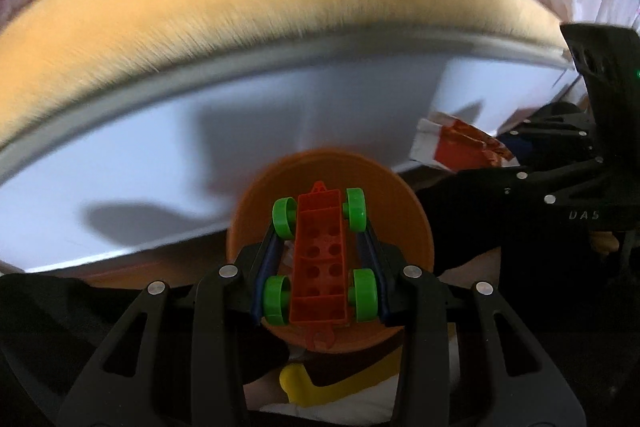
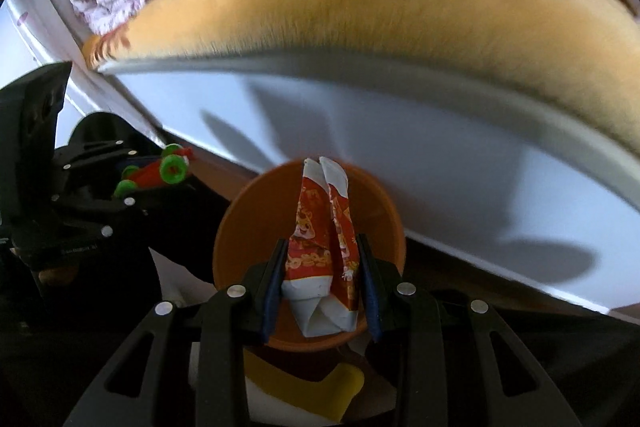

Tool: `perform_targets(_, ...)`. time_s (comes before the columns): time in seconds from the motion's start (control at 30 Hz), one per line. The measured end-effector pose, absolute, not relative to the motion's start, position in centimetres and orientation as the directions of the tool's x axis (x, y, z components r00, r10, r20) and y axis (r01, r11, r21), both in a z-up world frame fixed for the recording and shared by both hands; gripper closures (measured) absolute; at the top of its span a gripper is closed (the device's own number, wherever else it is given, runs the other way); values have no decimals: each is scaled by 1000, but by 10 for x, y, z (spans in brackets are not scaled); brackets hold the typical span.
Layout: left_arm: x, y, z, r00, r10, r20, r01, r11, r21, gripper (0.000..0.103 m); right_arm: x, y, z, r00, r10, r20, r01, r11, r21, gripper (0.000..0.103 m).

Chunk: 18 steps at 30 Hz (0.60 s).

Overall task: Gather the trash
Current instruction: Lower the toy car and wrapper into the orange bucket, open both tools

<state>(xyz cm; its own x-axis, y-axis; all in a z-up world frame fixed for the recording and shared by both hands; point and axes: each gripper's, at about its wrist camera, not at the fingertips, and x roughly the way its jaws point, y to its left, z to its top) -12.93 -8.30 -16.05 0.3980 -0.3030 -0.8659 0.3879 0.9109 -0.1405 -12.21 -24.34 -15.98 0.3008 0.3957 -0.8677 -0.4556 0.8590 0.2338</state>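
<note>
Left gripper [image 1: 320, 259] clamped on red toy car [image 1: 318, 259], right gripper [image 2: 322, 281] on crumpled red-and-white wrapper [image 2: 324, 247], above orange bin [image 2: 240, 227].

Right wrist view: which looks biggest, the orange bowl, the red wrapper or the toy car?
1. Orange bowl.
2. Red wrapper, though it sits nearer the camera.
3. Toy car, partly hidden by the other gripper.
</note>
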Motion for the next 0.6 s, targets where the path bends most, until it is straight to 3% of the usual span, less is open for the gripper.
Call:
perform_targets(0.33, -108, -85, -204, 304, -297, -905, 365, 914, -177, 65, -114, -234, -196, 223, 366, -903, -466, 854, 231, 68)
perform_targets(0.4, -109, -88, -207, 299, -294, -908, 365, 914, -176, 65, -113, -231, -199, 216, 365, -906, -468, 853, 232, 63)
perform_targets(0.43, -109, -88, -209, 295, -287, -911, 364, 916, -171, 64, -112, -231, -201, 212, 366, -906, -469, 851, 235, 55)
perform_targets(0.47, -108, -88, -211, 287, -280, -916, 360, 918, -168, 50, -112, -230, -203, 213, 364, -907, -468, 853, 232, 42)
perform_targets(0.5, -105, -88, -213, 279, -274, -920, 351, 921, -169, 30, -112, -229, -202, 220, 354, -909, -467, 857, 221, 40)
perform_targets(0.6, -105, -85, -214, 285, -272, -919, 326, 929, -174, 25, -107, -235, -202, 217, 348, -912, -460, 860, 219, 42)
